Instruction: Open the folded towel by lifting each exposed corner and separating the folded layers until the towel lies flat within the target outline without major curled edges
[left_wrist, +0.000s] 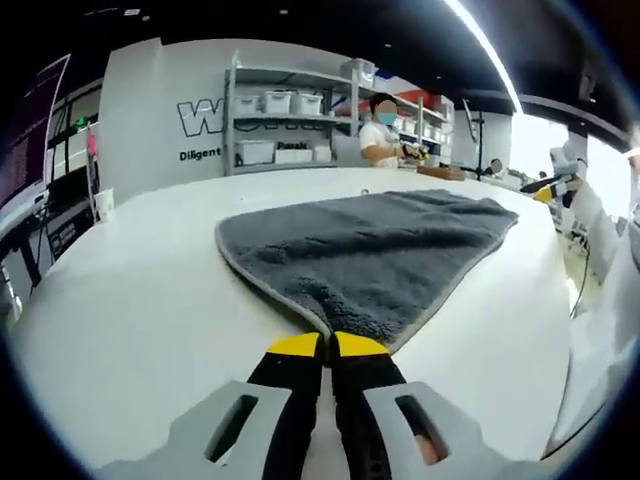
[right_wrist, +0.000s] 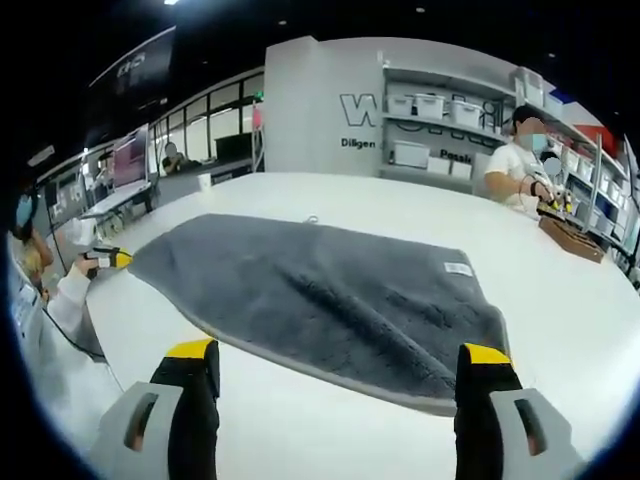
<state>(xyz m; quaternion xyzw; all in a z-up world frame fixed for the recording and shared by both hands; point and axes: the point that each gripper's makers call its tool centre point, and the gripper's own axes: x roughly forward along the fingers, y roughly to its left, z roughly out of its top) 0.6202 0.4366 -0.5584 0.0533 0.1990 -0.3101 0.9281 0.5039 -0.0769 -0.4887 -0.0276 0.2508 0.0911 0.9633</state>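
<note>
- On the white table (left_wrist: 130, 300): grey towel (left_wrist: 370, 250) spread out, pale-edged, small white label (right_wrist: 458, 268) near its 2 o'clock side in the right gripper view.
- Left gripper (left_wrist: 328, 345): yellow-tipped jaws pressed together at the towel's near corner, at 6 o'clock; they seem to pinch the hem, though contact is hard to confirm.
- Right gripper (right_wrist: 340, 355): jaws spread wide, nothing between them, poised just short of the towel's near edge.
- Background, 12 o'clock: shelving (left_wrist: 290, 120) with white bins; a seated person (right_wrist: 515, 165) at 2 o'clock.

Grey towel (right_wrist: 330, 290) on white table (right_wrist: 560, 290)
</note>
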